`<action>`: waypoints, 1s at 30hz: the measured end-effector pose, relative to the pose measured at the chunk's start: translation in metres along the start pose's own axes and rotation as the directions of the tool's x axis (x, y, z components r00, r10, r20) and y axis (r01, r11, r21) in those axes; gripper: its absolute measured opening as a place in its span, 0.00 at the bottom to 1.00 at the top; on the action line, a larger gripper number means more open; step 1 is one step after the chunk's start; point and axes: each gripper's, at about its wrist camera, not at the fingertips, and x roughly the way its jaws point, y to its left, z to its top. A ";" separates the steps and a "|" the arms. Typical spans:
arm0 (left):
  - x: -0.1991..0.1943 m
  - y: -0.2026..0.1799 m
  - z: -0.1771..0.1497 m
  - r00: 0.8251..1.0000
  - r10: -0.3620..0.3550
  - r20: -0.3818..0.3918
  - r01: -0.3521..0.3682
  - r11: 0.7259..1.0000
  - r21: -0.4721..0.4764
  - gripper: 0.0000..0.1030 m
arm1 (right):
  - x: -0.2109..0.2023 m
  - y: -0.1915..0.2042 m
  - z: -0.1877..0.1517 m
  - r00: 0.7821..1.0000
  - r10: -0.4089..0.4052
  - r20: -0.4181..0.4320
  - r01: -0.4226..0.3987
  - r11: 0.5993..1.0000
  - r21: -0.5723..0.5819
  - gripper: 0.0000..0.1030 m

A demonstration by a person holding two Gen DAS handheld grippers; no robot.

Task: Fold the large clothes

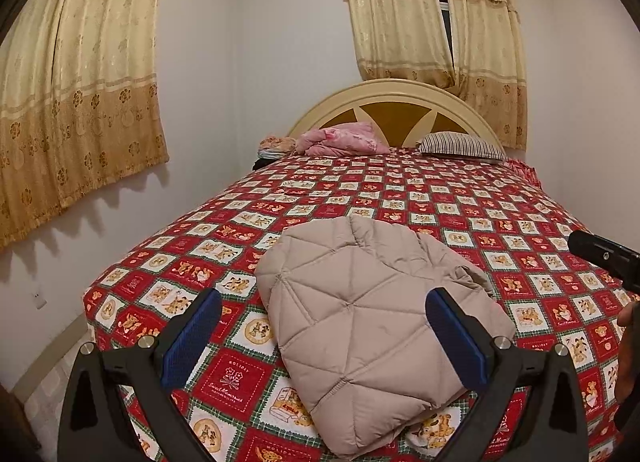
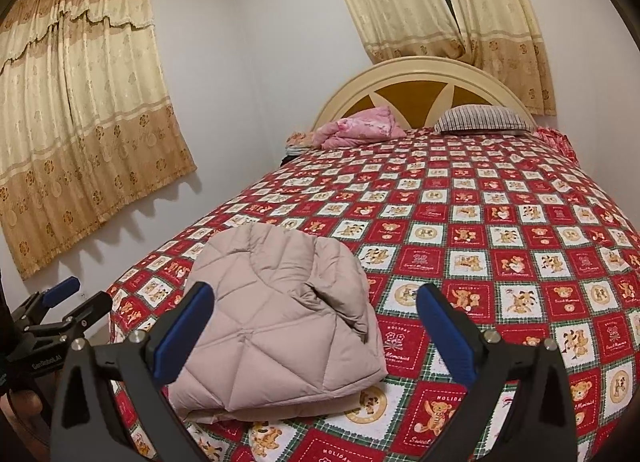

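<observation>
Beige quilted jacket [image 1: 360, 326] folded on bed [image 1: 440, 198]; grippers spread

The red squares of the bedspread [image 2: 500, 222] carry "HOLIDAY" above "Sweet Memories" in white stitching-style letters. In the right wrist view, the left tool [image 2: 76, 298] bears white lettering reading roughly "GenRobot.AI" on its black body.
</observation>
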 end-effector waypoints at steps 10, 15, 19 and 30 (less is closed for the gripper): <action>0.000 -0.002 0.000 1.000 0.002 -0.002 -0.002 1.000 0.010 0.99 | -0.001 -0.001 0.001 1.000 0.002 0.006 -0.002 1.000 -0.001 1.00; 0.000 -0.003 0.001 1.000 0.006 -0.003 -0.006 1.000 0.007 0.99 | -0.001 -0.001 0.001 1.000 0.002 0.007 -0.002 1.000 -0.001 1.00; 0.001 -0.005 0.002 1.000 -0.003 -0.007 0.003 1.000 0.008 0.99 | -0.002 -0.001 0.001 1.000 0.003 0.009 -0.003 1.000 0.000 1.00; -0.006 -0.013 0.004 0.999 0.023 0.024 -0.024 0.998 0.050 0.99 | -0.005 -0.002 0.002 1.000 0.004 0.016 -0.004 1.000 0.005 1.00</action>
